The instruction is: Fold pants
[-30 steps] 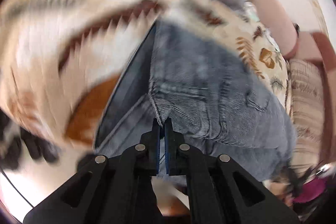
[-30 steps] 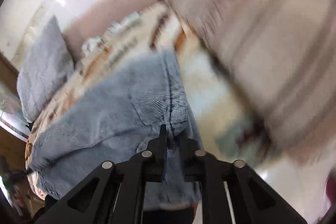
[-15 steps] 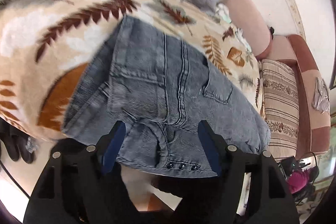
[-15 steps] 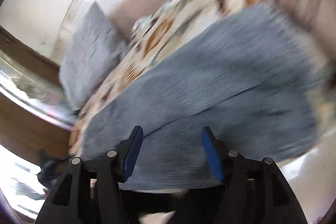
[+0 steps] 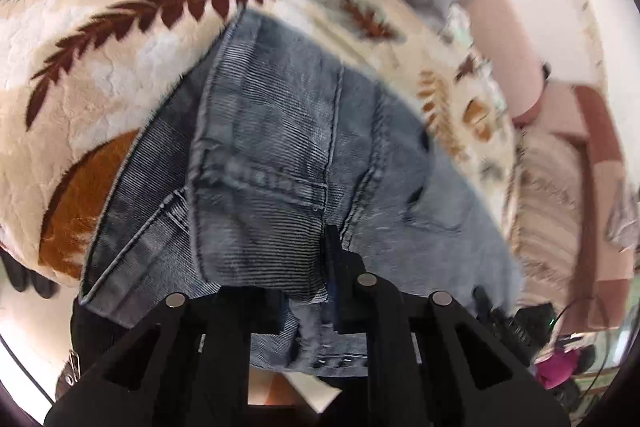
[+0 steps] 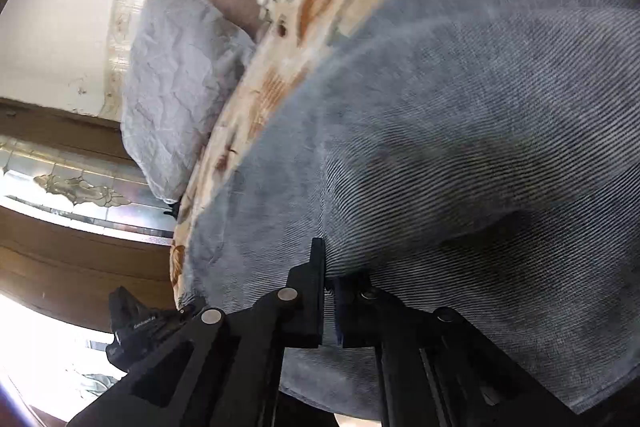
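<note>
Grippers, two, left gripper (image 5: 320, 259) and right gripper (image 6: 326, 267), each pinch one pair of jeans (image 5: 272, 155).

a home bedroom, leaf-print fleece blanket (image 5: 120, 75) on a bed, grey pillow (image 6: 176, 87), wooden furniture (image 6: 60, 259)

Pants (image 5: 280, 131): washed grey-blue denim, fine ribbed weave, darker seams, paler worn patches
Blanket (image 5: 100, 67): cream and beige fleece, dark brown fern fronds, rust-orange leaf shapes, grey-green sprigs
Pillow (image 6: 176, 79): pale grey-blue, crinkled
Cushion (image 5: 552, 195): beige, brown stripes
Left gripper (image 5: 320, 267), right gripper (image 6: 328, 279): black, silver rivets, blue pads
Wall (image 6: 52, 7): white
</note>
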Demonstrator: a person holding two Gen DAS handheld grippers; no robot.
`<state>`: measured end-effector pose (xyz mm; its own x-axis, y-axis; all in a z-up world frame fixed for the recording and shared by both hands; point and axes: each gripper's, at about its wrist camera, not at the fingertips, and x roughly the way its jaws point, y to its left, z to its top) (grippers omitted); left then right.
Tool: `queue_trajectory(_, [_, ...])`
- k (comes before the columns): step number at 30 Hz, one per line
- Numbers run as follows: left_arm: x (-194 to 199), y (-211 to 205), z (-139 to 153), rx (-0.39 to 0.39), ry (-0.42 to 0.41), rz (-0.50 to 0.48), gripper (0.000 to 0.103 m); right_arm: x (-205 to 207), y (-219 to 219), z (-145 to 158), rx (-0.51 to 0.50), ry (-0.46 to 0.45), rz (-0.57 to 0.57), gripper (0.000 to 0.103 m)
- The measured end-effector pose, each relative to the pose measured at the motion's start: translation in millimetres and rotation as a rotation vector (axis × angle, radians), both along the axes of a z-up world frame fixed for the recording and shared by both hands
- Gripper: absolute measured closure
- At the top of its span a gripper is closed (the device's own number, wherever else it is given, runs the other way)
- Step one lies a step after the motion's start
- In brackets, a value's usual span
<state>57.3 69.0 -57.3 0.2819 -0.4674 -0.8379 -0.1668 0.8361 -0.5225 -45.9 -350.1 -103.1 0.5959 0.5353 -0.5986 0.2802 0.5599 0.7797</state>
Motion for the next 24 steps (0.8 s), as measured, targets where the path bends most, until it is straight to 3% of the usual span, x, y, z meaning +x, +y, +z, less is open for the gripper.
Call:
queue_trajectory(3, [-18.9,7.9,29.9,-0.022,-0.064,-0.018,0.092,-16.7,4.7,36.1,-0.017,-0.089,0.042,0.101])
queue_trajectory(6, [-42.2,13.5,43.6,0.011,-0.109,-0.047,0.092,-46.2,11.1,62.9,-0.034,-0.125,0.103,0.101])
queue_trajectory(8, [-51.4,16.0,29.5,0.04,-0.074,-0.057,0.092,-60.2,18.0,58.6,-0.062,-0.086,0.134,0.1])
queue_trajectory(10, [-54.5,18.6,-4.0,0.066,0.029,-0.048,0.092,-67.8,25.1,37.5,-0.079,-0.01,0.155,0.1])
queue_trajectory(12, [-55.1,26.2,-31.2,0.027,0.118,-0.023,0.091,-69.5,29.3,12.6,-0.063,0.07,0.152,0.095])
queue_trajectory(14, [-54.4,34.0,-37.8,-0.022,0.143,0.005,0.091,-68.8,29.4,1.9,-0.042,0.104,0.148,0.095])
queue_trajectory(16, [-55.1,36.0,-31.6,-0.032,0.131,0.001,0.09,-69.4,23.8,8.6,-0.054,0.093,0.135,0.084])
queue_trajectory(18, [-57.0,35.4,-22.0,-0.013,0.095,-0.011,0.085,-78.6,5.8,23.7,-0.086,0.066,0.088,0.066])
queue_trajectory(19, [-57.7,34.2,-19.4,-0.004,0.082,-0.021,0.08,-87.7,-9.8,30.7,-0.113,0.055,0.042,0.062])
queue_trajectory(21, [-60.5,30.9,-17.7,0.001,0.071,-0.035,0.059,-109.0,-41.2,36.2,-0.159,0.067,-0.066,0.06])
queue_trajectory(24, [-60.0,22.8,-22.2,0.013,0.081,-0.046,0.056,-149.7,-95.3,27.1,-0.18,0.135,-0.28,0.059])
